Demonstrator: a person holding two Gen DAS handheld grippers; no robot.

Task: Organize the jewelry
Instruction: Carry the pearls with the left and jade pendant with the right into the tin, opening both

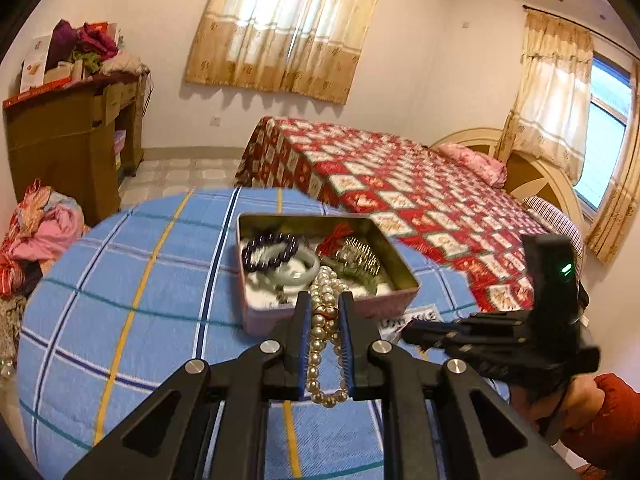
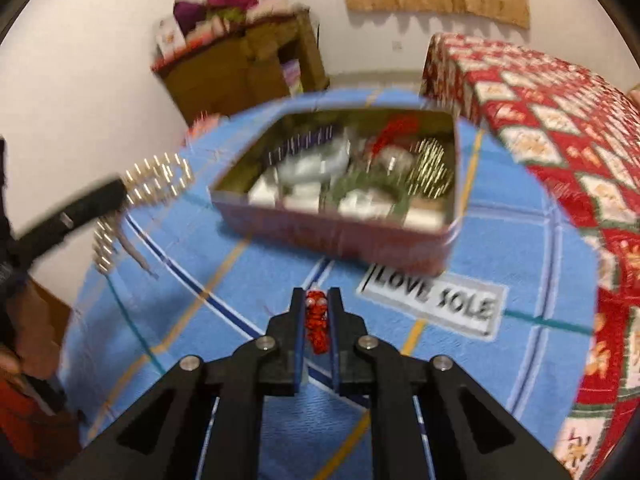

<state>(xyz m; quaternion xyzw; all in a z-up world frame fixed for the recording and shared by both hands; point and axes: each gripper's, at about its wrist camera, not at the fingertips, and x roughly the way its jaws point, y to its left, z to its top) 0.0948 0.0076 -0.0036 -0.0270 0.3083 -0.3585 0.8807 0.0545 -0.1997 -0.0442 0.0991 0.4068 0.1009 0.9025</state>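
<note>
While the left claw [image 1: 325, 304] pinches pearls [image 1: 326, 344], the right claw [image 2: 317, 300] grips a red trinket [image 2: 317, 322].

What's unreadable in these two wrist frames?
- Right wrist view: contents of the open metal tin are motion-blurred; pieces can't be told apart.
- Right wrist view: small red beaded item in the right gripper is mostly hidden by the fingers; type unclear.
- Left wrist view: the pearl strand in the left gripper hides the tin's near corner.
- Left wrist view: printed label is blocked by the other gripper.
</note>
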